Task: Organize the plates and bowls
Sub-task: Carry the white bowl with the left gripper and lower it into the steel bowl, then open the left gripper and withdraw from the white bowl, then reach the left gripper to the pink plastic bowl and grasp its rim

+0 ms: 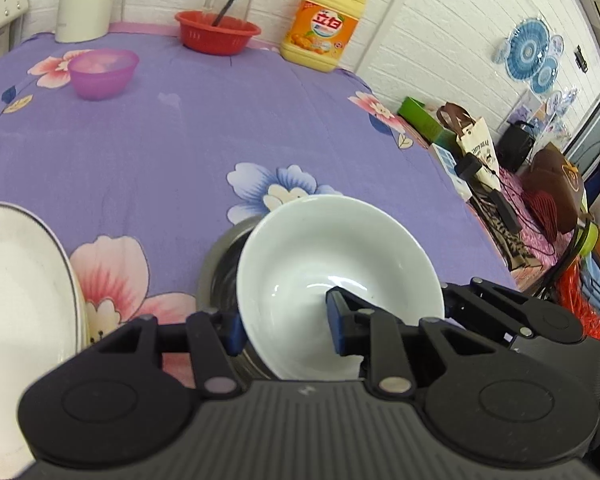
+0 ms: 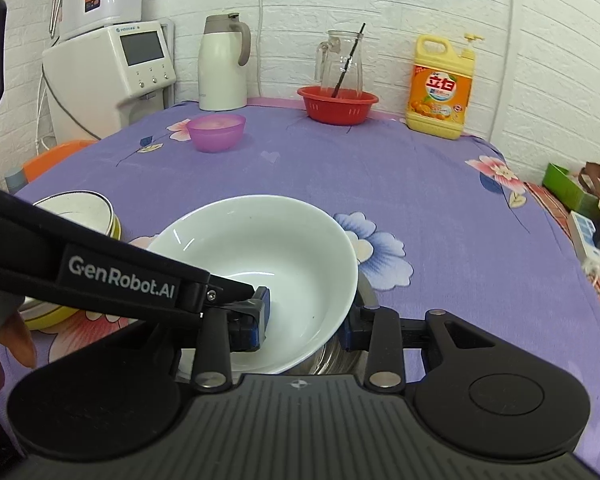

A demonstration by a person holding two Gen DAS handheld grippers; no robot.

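Observation:
A white ceramic bowl (image 1: 340, 268) sits tilted in a steel bowl (image 1: 216, 276) on the purple flowered cloth. My left gripper (image 1: 286, 328) has one pad inside the white bowl and one outside, across its near-left rim, with a gap at the rim. My right gripper (image 2: 304, 320) straddles the bowl's (image 2: 260, 264) right rim the same way; the steel bowl (image 2: 340, 356) shows under it. The left gripper's arm crosses the right wrist view. A stack of white plates and bowls on a yellow dish (image 2: 80, 212) stands to the left, also in the left wrist view (image 1: 20, 280).
A purple plastic bowl (image 2: 216, 130), a red basket (image 2: 338, 104) with a glass jug, a white kettle (image 2: 222, 68) and a yellow detergent bottle (image 2: 440, 88) stand along the far side. A water dispenser (image 2: 112, 60) is at far left. The table's right edge drops to clutter.

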